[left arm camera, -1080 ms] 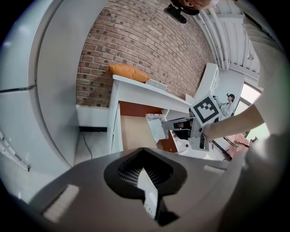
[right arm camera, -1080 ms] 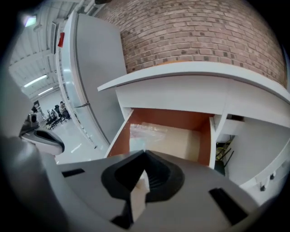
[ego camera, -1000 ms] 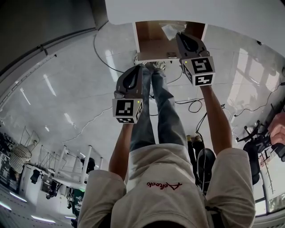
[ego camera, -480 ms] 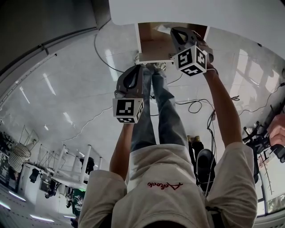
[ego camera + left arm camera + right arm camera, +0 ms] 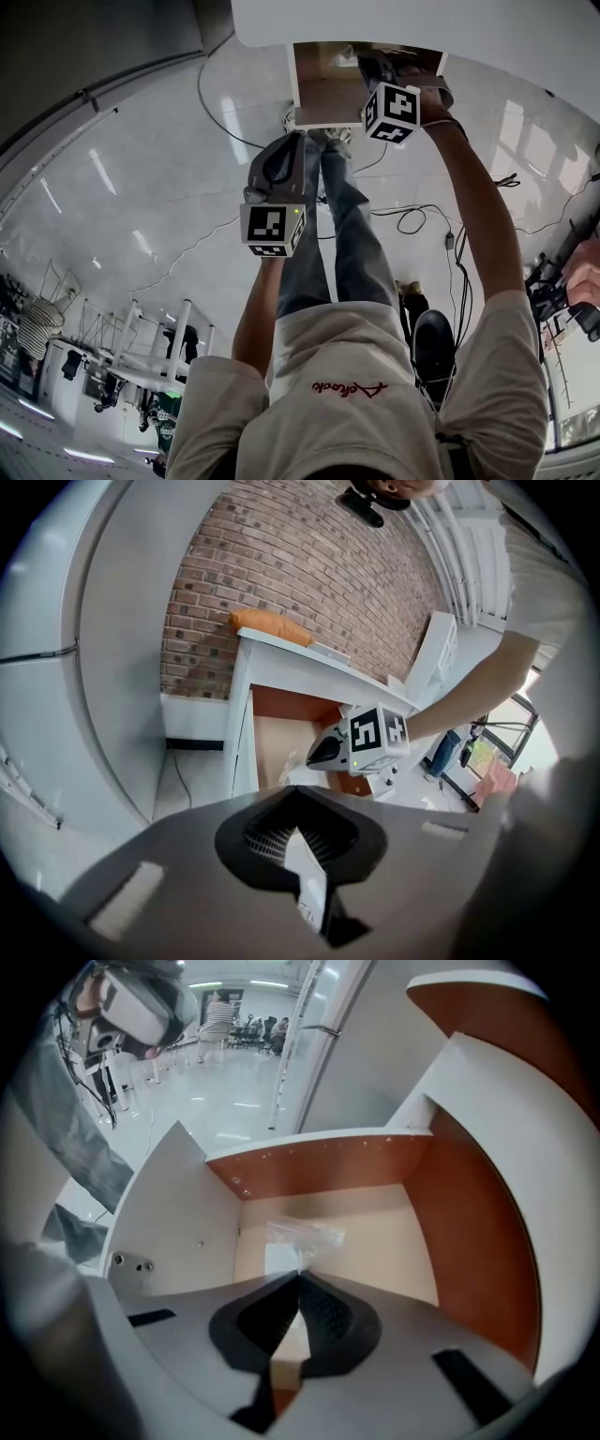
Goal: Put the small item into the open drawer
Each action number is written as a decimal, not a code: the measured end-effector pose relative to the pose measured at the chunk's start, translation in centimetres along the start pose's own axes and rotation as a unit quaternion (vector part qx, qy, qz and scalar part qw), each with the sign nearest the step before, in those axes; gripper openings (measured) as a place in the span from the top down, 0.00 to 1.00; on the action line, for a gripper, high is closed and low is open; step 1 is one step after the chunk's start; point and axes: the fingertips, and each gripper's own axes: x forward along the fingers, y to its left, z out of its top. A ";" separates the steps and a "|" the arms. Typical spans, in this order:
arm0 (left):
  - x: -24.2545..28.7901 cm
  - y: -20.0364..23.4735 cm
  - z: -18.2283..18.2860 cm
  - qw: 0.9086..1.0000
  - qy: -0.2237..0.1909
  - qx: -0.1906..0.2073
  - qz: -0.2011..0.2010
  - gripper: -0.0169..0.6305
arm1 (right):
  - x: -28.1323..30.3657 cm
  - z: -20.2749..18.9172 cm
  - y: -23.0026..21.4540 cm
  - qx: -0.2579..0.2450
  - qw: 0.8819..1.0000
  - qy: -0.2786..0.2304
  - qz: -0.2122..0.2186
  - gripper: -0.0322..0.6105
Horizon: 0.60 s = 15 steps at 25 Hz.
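The open drawer (image 5: 323, 94) has a pale floor, brown inner walls and a white front. In the head view my right gripper (image 5: 366, 64) reaches down into it. The right gripper view shows my right gripper (image 5: 300, 1275) shut, with a clear plastic bag holding a small white item (image 5: 302, 1237) at the tips, low over the drawer floor (image 5: 375, 1232). My left gripper (image 5: 295, 141) hangs shut and empty in front of the drawer, over the person's legs. From the left gripper (image 5: 296, 832), the right gripper's marker cube (image 5: 377, 737) is inside the drawer (image 5: 272, 747).
A white cabinet top (image 5: 469, 28) runs above the drawer, with an orange object (image 5: 272, 627) on it before a brick wall. Cables (image 5: 412, 220) trail on the glossy floor. A dark chair (image 5: 433, 342) stands at the right, white racks (image 5: 141, 356) at the lower left.
My right gripper has moved forward and left, from the drawer's right front corner to deeper inside it, with the bag. The left gripper has stayed put.
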 end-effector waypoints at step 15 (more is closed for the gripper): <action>0.0 0.9 -0.7 1.000 0.000 -0.010 0.009 0.97 | 3.0 -0.6 4.9 0.007 0.997 0.020 0.068 0.93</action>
